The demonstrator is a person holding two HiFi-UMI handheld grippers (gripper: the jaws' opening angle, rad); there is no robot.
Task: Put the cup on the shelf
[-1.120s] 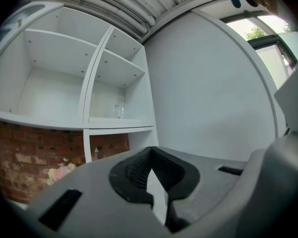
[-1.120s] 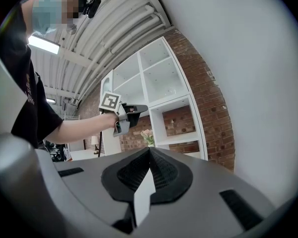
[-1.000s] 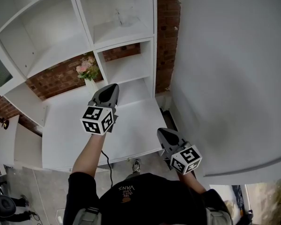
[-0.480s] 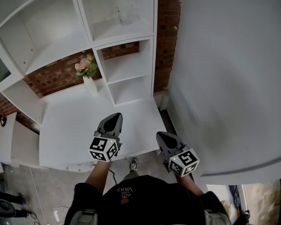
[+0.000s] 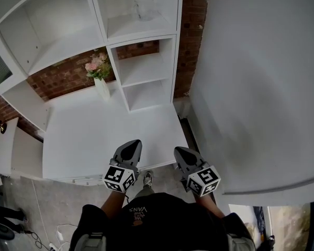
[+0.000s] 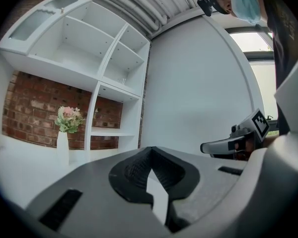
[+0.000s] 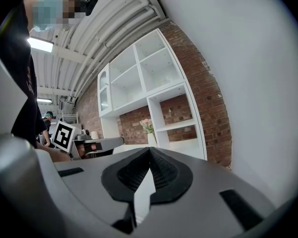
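— Passing for a living room?
— Partly, going by the white shelf unit (image 5: pixel 141 61), brick wall (image 5: pixel 63 77) and vase of flowers (image 5: pixel 100 80) on the white table (image 5: pixel 89 135). Looking more like a mock-up inside an industrial hall, judging by the ribbed ceiling (image 7: pixel 114 19) and strip light (image 7: pixel 41 44).

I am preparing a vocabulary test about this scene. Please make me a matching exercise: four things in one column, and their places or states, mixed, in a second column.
1. glass cup
2. vase of flowers
3. left hand-held gripper
4. brick wall

a. red-brown, behind the shelf unit
b. shut and empty
c. in an upper compartment of the shelf unit
d. standing on the white counter

Pairs: 1-c, 2-d, 3-b, 4-a.
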